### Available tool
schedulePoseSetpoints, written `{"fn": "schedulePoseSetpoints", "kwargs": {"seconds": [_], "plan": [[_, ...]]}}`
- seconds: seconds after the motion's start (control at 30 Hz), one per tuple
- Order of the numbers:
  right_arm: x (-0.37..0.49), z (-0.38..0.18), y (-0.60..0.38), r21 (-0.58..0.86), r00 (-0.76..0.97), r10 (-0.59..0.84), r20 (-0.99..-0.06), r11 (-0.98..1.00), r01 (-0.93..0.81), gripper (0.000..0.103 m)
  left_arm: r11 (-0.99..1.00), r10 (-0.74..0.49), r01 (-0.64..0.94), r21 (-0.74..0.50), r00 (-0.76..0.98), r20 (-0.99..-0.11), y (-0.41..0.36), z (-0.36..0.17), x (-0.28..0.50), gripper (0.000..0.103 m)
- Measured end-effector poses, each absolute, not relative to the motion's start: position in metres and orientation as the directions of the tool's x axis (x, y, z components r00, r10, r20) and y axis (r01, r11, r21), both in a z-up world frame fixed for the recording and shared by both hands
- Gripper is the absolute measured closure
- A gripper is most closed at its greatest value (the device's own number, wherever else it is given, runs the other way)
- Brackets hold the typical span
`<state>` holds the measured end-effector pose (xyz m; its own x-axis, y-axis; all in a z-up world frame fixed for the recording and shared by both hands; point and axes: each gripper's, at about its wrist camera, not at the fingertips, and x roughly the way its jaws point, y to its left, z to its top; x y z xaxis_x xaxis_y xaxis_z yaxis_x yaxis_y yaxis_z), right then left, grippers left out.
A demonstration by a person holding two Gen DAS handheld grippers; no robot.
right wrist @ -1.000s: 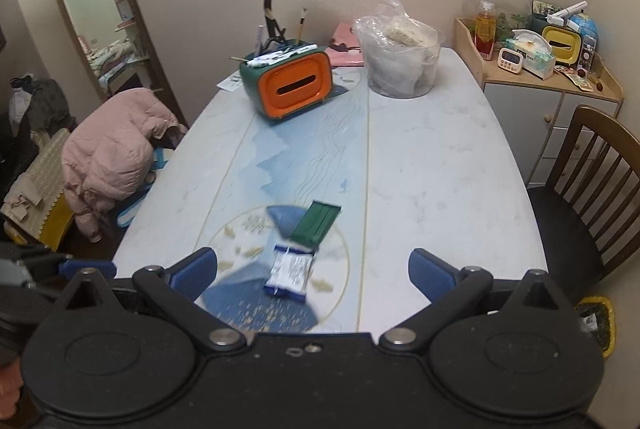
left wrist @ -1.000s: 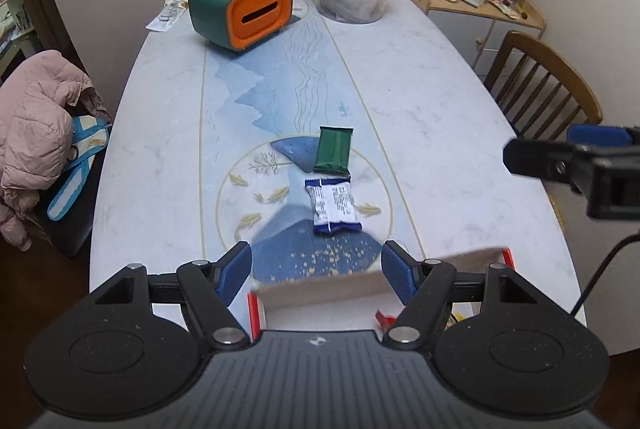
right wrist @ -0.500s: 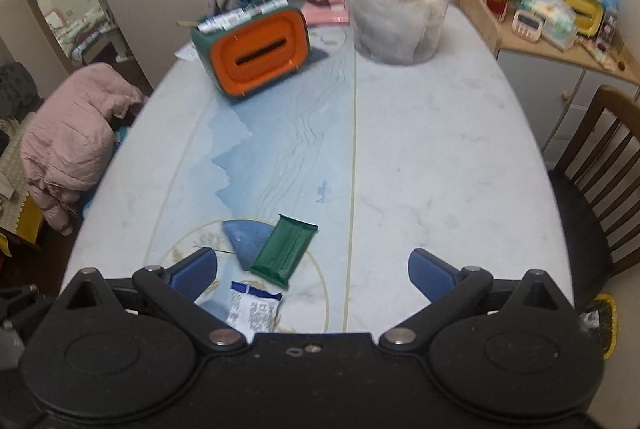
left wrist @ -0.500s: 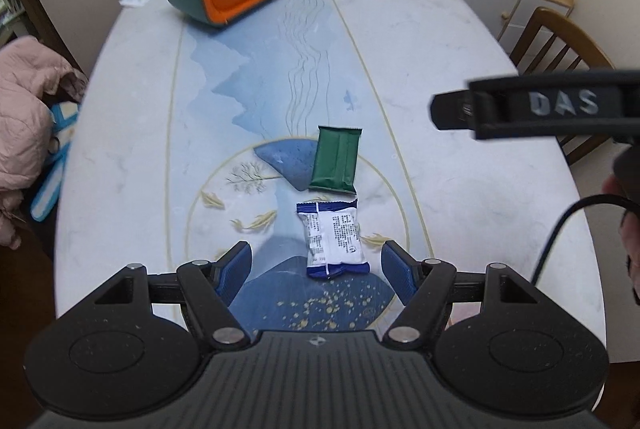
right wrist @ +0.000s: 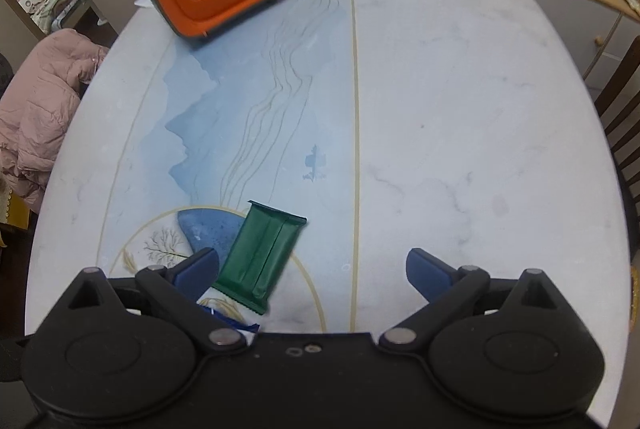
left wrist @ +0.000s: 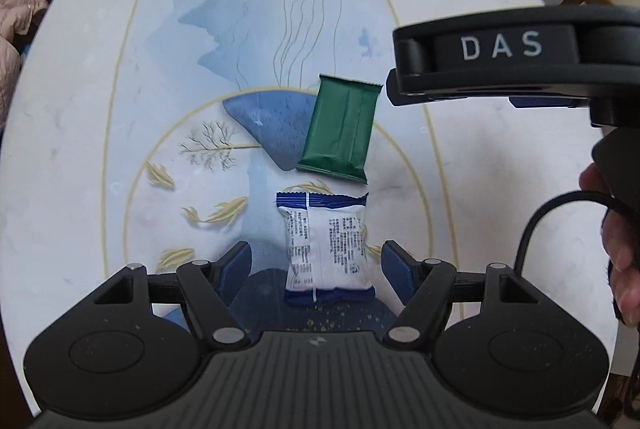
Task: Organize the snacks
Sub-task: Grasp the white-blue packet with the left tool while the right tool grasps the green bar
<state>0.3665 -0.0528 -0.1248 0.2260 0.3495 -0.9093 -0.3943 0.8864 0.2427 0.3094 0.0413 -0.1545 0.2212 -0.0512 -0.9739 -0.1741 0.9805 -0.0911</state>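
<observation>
Now left gripper (left wrist: 316, 263) wide, fingers (left wrist: 236, 265) flanking white snack pkt (left wrist: 326, 247).

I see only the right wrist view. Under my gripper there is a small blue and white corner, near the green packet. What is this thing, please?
Observer: It is a white and blue snack packet, lying flat on the table with its printed text facing up.
Operator: Does it touch the green packet?
Observer: No. In the left wrist view a narrow strip of table separates it from the green packet.
Operator: And where is the left gripper?
Observer: The left gripper is open, with one finger on each side of it.
</observation>
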Motion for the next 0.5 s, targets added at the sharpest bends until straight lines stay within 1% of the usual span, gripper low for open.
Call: {"fn": "schedulePoseSetpoints", "kwargs": {"seconds": [0.23,0.5], "plan": [[0.378,-0.145,-0.048,0.252,0.186,0.345,-0.92,0.884,-0.395,0.003,0.972,-0.047,-0.222,-0.082,0.16,-0.986,0.039,-0.187,0.325,0.032],[0.382,-0.162,-0.04,0.255,0.152,0.337,-0.929,0.882,-0.397,0.005,0.972,-0.029,-0.227,-0.062,0.144,-0.989,0.035,-0.202,0.329,0.032]]}}
